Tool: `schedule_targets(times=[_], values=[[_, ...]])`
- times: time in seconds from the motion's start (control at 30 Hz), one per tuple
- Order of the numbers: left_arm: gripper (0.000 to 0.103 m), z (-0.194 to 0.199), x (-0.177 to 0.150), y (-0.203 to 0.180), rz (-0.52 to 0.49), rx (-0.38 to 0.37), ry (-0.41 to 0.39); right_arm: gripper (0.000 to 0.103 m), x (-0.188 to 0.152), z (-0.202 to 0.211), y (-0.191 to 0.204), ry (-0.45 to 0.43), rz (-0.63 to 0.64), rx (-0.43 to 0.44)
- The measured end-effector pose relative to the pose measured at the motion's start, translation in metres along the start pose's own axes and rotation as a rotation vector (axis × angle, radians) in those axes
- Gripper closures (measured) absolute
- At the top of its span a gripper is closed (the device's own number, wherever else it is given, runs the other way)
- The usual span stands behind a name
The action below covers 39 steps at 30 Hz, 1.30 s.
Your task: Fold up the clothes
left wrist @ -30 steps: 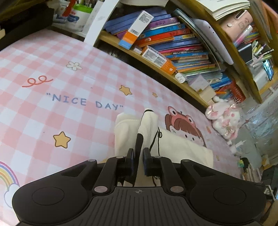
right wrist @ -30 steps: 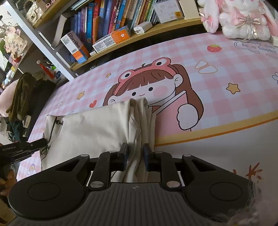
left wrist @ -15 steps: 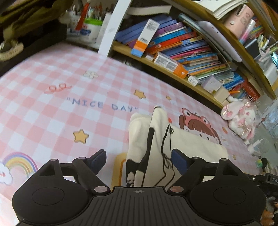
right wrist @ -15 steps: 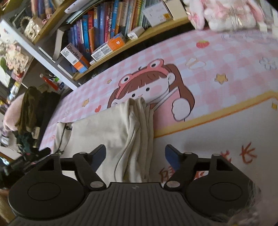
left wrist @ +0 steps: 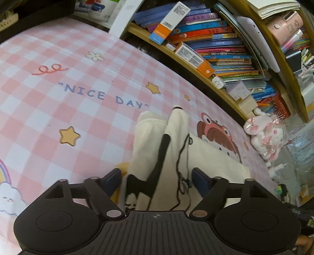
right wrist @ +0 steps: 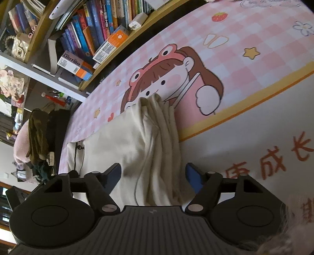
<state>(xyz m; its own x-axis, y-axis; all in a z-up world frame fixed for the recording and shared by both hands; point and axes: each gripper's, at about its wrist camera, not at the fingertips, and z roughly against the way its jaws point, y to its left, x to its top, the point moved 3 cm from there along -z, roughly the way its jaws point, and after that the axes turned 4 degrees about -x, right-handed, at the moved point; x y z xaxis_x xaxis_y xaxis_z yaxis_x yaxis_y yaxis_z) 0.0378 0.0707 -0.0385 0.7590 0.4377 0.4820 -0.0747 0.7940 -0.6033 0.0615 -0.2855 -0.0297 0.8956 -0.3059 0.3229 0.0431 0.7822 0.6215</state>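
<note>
**Spreading wide: both tongs off the cream garment**

Looking down the left tongs (left wrist: 157,179), we see the blue pads spread wide, one on each side of the garment (left wrist: 155,145) and neither pinching it. The cloth lies bunched on the worktop (left wrist: 58,109), on a pink checked mat that reads "NICE DAY". Only this view gives us the black trim (left wrist: 159,162) running up the fold and a thin black cord (left wrist: 182,166) trailing loose over the cream fabric. A star (left wrist: 69,135) sits off to the left, a rainbow at the far left edge, and beyond the mat a shelf of books (left wrist: 219,45) with a pink plush toy (left wrist: 265,133) at its right end.

Over to the right tongs (right wrist: 154,176): spread just as wide, pads clear of the cloth. Here the garment (right wrist: 137,141) shows its other end, a flat cream panel on the left and a ridge of stacked folds on the right, lying partly over the cartoon girl (right wrist: 176,78) in the frog hat. This view alone shows the white strip of the mat with red characters (right wrist: 274,162), a strawberry (right wrist: 219,16) far off, and dark clothes heaped on a chair (right wrist: 39,137) at the left. The cord shows only faintly at the garment's left corner.
</note>
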Motion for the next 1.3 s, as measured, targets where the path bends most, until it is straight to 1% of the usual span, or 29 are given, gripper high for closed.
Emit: schedule_targets(times=[0.03,0.07,0.1,0.13,0.17,0.2,0.23,0.27,0.33,0.37,0.4,0.47,0.5,0.57,0.67,0.7,0.77,0.87,0.9,0.93,0.97,1.0,1.03,1.07,1.1,1.17,1.2,1.27,1.3], values=[[0.031,-0.002,0.000,-0.001,0.002,-0.002,0.005,0.042,0.000,-0.003,0.002,0.008,0.004,0.002],[0.039,-0.002,0.000,-0.004,-0.003,0.003,0.011,0.049,0.000,-0.006,0.004,0.014,0.012,-0.003],[0.045,-0.003,-0.001,-0.006,-0.011,0.009,0.015,0.053,-0.001,-0.007,0.008,0.010,0.029,-0.015],[0.059,0.000,-0.001,-0.009,-0.028,0.013,0.010,0.057,-0.001,-0.007,0.013,-0.004,0.061,-0.033],[0.069,0.002,-0.001,-0.012,-0.045,0.015,0.005,0.063,-0.002,-0.006,0.018,-0.018,0.093,-0.051],[0.072,0.005,-0.001,-0.017,-0.068,0.008,-0.003,0.069,-0.003,-0.006,0.023,-0.033,0.126,-0.069],[0.075,0.007,-0.002,-0.020,-0.088,0.002,-0.006,0.072,-0.005,-0.003,0.032,-0.059,0.185,-0.089],[0.075,0.010,-0.002,-0.024,-0.107,-0.003,-0.009,0.079,-0.007,0.001,0.041,-0.087,0.246,-0.109],[0.075,0.014,-0.003,-0.030,-0.142,-0.013,-0.014,0.080,-0.013,0.006,0.055,-0.123,0.350,-0.128],[0.074,0.013,-0.002,-0.025,-0.124,-0.008,-0.006,0.080,-0.015,0.009,0.060,-0.134,0.385,-0.127],[0.072,0.011,-0.001,-0.021,-0.106,-0.002,0.002,0.080,-0.015,0.009,0.060,-0.129,0.389,-0.126],[0.067,0.009,0.001,-0.013,-0.065,-0.003,0.019,0.079,-0.012,0.006,0.052,-0.105,0.340,-0.125],[0.064,0.009,0.001,-0.010,-0.052,-0.010,0.024,0.074,-0.011,0.004,0.046,-0.093,0.301,-0.120],[0.053,0.007,0.002,-0.006,-0.035,-0.018,0.036,0.067,-0.007,0.002,0.034,-0.071,0.220,-0.105],[0.051,0.002,0.000,0.000,-0.007,-0.020,0.060,0.059,-0.004,0.000,0.020,-0.055,0.114,-0.094],[0.048,0.001,0.000,0.001,0.002,-0.031,0.056,0.056,-0.003,-0.001,0.015,-0.051,0.082,-0.095],[0.047,-0.002,0.001,0.000,0.009,-0.045,0.055,0.052,-0.003,-0.004,0.011,-0.039,0.051,-0.084],[0.051,-0.006,0.000,-0.005,0.002,-0.047,0.058,0.050,-0.003,-0.006,0.011,-0.028,0.031,-0.062],[0.054,-0.007,0.000,-0.006,-0.001,-0.046,0.059,0.050,-0.004,-0.006,0.014,-0.034,0.057,-0.067],[0.065,-0.008,-0.001,-0.008,-0.007,-0.043,0.059,0.050,-0.005,-0.005,0.018,-0.040,0.085,-0.074],[0.072,-0.007,-0.002,-0.013,-0.026,-0.029,0.051,0.055,-0.006,-0.005,0.022,-0.046,0.113,-0.080],[0.074,-0.005,-0.003,-0.017,-0.046,-0.014,0.042,0.064,-0.007,-0.004,0.026,-0.052,0.141,-0.087],[0.078,-0.004,-0.005,-0.022,-0.068,0.000,0.034,0.066,-0.008,-0.004,0.030,-0.059,0.169,-0.093],[0.079,-0.001,-0.006,-0.028,-0.111,0.014,0.023,0.073,-0.009,-0.003,0.034,-0.065,0.196,-0.100],[0.079,0.002,-0.007,-0.034,-0.146,0.022,0.019,0.077,-0.010,-0.002,0.038,-0.071,0.224,-0.106],[0.079,0.002,-0.009,-0.035,-0.153,0.025,0.033,0.078,-0.012,-0.001,0.046,-0.083,0.280,-0.119],[0.079,0.003,-0.009,-0.035,-0.153,0.025,0.040,0.078,-0.013,-0.001,0.050,-0.089,0.308,-0.125],[0.077,0.003,-0.005,-0.027,-0.101,-0.001,0.054,0.078,-0.015,0.001,0.058,-0.102,0.364,-0.138],[0.076,0.002,-0.004,-0.025,-0.084,-0.010,0.058,0.077,-0.014,-0.001,0.053,-0.093,0.337,-0.135]])
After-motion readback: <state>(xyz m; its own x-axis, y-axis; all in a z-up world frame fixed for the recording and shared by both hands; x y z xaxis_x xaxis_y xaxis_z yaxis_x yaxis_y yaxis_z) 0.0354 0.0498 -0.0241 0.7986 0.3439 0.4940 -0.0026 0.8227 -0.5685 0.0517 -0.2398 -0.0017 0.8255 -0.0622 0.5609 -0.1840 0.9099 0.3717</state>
